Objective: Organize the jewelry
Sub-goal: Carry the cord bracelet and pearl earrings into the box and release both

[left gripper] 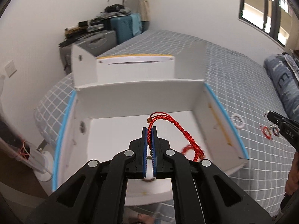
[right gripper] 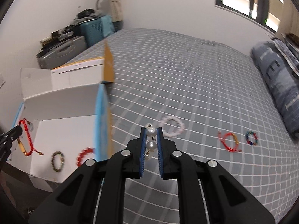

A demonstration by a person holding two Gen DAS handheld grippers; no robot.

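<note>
Grey checked bedding covers the bed (right gripper: 186, 78), and a white cardboard box (left gripper: 130, 100) sits open on its near edge. Left tool (left gripper: 149, 130) is clamped on a red braided bracelet (left gripper: 173, 125), hanging right over the box interior. Right tool (right gripper: 151, 130) pinches a pearl piece (right gripper: 151, 139) above the sheet, just beside the box wall. Both look mid-delivery: the left needs only to release, the right must cross the blue-edged wall first. Inside already: a dark bead bracelet (right gripper: 57, 161) and a red bead bracelet (right gripper: 84, 155). Waiting on the bed: a pale bead bracelet (right gripper: 172, 128), a red cord bracelet (right gripper: 229, 142), a multicoloured bracelet (right gripper: 252, 138). Lettering "DAS" shows on the right tool in the left view.
</note>
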